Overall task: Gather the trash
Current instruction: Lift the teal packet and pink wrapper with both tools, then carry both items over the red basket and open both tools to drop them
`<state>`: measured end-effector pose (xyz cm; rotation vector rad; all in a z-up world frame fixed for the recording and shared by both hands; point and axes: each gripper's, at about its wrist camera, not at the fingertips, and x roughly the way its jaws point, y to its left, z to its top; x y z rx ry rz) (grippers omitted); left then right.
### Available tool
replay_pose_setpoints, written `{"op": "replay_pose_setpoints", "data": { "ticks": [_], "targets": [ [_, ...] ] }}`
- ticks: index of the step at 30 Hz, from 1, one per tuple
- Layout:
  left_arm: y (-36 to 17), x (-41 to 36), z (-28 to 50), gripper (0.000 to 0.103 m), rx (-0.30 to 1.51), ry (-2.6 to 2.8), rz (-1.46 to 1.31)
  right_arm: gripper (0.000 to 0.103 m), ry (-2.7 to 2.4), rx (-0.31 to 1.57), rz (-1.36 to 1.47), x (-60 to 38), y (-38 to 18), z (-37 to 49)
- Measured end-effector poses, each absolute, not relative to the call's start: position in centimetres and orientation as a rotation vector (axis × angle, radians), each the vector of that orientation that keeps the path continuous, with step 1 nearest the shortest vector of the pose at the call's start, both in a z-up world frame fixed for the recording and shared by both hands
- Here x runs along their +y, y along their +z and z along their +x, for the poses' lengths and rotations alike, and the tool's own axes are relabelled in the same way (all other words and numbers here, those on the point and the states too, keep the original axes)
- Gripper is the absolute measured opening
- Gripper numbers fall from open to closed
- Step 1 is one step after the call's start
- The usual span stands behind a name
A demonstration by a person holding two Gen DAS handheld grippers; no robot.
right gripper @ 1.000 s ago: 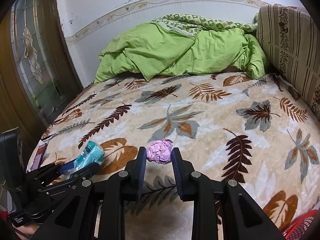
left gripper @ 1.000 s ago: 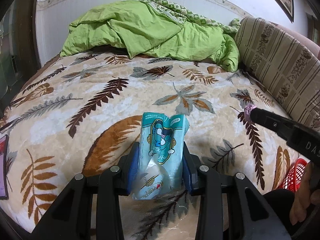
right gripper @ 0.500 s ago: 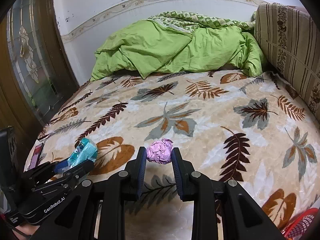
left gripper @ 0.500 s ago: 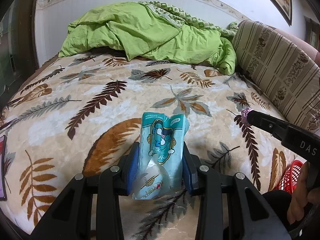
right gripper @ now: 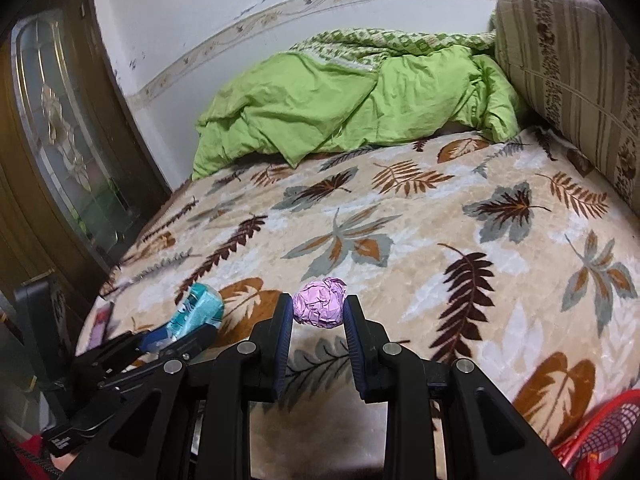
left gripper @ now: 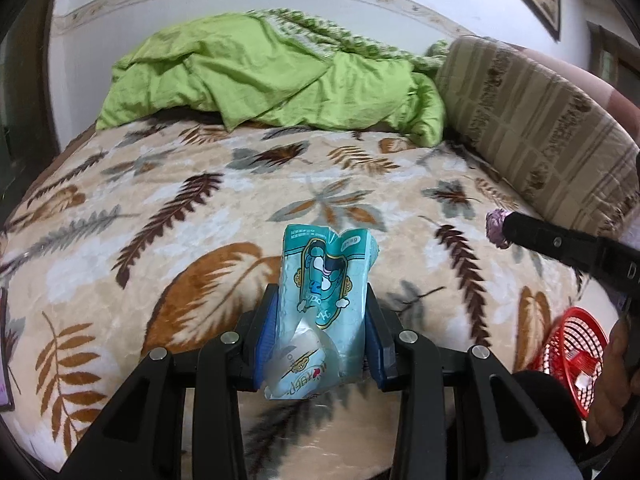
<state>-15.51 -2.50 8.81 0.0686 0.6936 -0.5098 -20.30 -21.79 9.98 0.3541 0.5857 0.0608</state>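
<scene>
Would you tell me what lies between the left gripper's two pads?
A teal snack wrapper, pinched between the left gripper's pads, shown in the left wrist view.

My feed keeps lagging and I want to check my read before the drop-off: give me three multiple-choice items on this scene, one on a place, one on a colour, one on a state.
1. Where is the red basket?
A. on the green quilt
B. low at the right, past the bed's near edge
C. on the cushion

2. What colour is the crumpled ball?
A. pink-purple
B. yellow
C. black

3. How is the left gripper?
A. wide open, nothing in it
B. shut on the ball
C. shut on the teal packet

Answers:
1 B: the basket shows at the lower right in both views, below the leaf blanket.
2 A: the foil-like ball between the right gripper's jaws is pink-purple.
3 C: both blue pads press the packet's sides.
</scene>
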Motion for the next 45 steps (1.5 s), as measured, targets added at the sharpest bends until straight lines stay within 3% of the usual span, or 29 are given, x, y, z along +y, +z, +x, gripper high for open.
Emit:
{"op": "replay_pose_setpoints", "data": {
  "ticks": [17, 33, 37, 39, 42, 45],
  "targets": [
    [14.5, -14.5, -23.1, 0.038, 0.664, -0.919, 0.163, 0.027, -0.165, 0.465, 0.499, -33.3, 13.3, -35.1],
    [12.2, -27.7, -30.5, 0.039, 0.819, -1.266, 0.296, 0.029, -0.431, 0.429, 0.7, -42.9, 10.8, -46.6],
    [10.9, -29.0, -30.6, 0.047, 0.868, -1.285, 0.298, 0.031, -0.445, 0.46, 0.729, -43.3, 9.5, -46.7],
    [10.4, -29.2, -30.4, 0.05, 0.895, -1.295, 0.299, 0.04, -0.455, 0.484, 0.74, -43.6, 8.9, -46.5],
    [10.2, -29.1, -30.3, 0.062, 0.898, -1.293, 0.288, 0.045, -0.461, 0.499, 0.76, -43.8, 8.3, -46.5],
    [10.6, -28.6, -30.2, 0.062, 0.887, -1.287, 0.277, 0.046, -0.468, 0.503, 0.751, -43.5, 8.4, -46.6]
  ]
}}
